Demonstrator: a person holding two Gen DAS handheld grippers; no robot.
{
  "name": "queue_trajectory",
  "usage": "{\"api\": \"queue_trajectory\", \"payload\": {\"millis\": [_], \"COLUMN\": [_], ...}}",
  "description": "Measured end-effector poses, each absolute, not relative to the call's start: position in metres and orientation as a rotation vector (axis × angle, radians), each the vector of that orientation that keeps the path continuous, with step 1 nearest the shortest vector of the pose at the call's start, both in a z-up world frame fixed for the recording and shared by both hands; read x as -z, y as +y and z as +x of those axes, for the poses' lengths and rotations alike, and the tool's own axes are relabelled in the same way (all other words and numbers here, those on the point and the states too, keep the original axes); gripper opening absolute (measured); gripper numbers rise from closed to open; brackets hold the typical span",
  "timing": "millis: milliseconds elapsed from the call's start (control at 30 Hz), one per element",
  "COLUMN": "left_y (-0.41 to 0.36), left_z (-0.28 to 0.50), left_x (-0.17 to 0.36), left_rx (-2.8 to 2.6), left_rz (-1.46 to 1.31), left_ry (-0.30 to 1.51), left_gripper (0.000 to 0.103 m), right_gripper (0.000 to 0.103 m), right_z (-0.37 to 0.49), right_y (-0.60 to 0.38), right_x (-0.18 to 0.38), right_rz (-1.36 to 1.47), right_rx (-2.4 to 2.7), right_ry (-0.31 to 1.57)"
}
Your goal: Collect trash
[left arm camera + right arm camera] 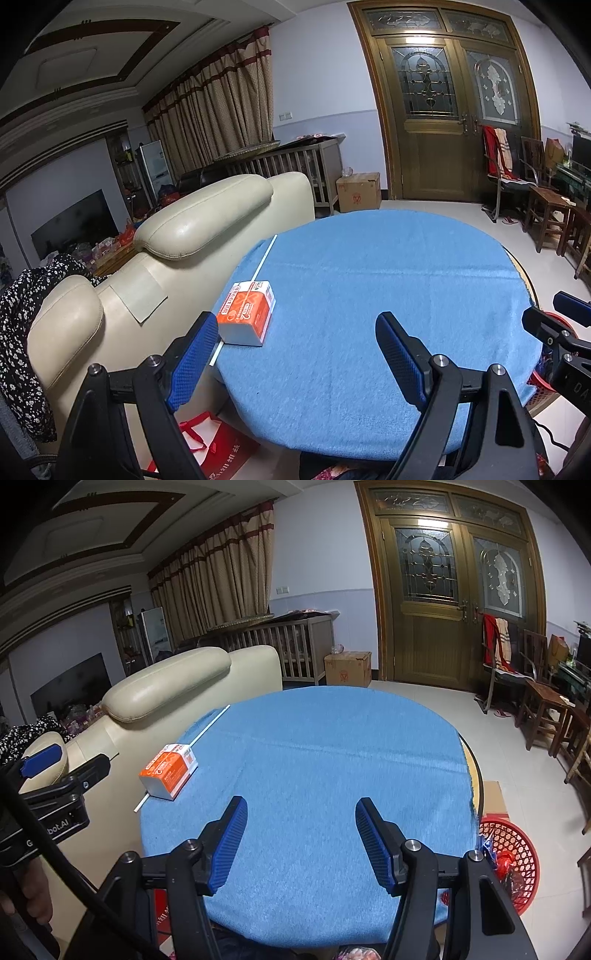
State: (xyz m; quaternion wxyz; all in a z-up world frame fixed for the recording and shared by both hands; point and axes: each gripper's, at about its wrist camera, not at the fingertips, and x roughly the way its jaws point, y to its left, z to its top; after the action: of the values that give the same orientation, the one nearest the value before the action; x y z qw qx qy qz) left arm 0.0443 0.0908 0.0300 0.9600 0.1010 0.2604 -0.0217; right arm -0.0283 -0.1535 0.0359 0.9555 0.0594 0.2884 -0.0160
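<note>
The orange carton [246,312] is seen lying flat near the left rim of the blue-covered table [369,295], on a thin white stick [266,254]. The left gripper [295,354] is held open and empty just short of it, its left finger beside the carton. The right gripper [301,834], open and empty, is kept farther off; the carton's long axis runs away-and-right.

Left gripper [40,760] body: "bot.AI", partly hidden; carton [168,770] print illegible.
</note>
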Motion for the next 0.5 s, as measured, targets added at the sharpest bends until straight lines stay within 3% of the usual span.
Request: {"api": "queue_trajectory", "payload": {"millis": [500], "left_y": [0.0945], "left_z": [0.0481], "left_x": [-0.0233], "left_rx": [0.04], "left_rz": [0.202], "left_ry": [0.541], "left_gripper": [0.087], "right_gripper": [0.065], "right_z": [-0.0271], "right_y": [-0.1527], "right_x": [-0.0328], "right_rz": [0.123], "right_rx": [0.034], "right_ry": [0.594]}}
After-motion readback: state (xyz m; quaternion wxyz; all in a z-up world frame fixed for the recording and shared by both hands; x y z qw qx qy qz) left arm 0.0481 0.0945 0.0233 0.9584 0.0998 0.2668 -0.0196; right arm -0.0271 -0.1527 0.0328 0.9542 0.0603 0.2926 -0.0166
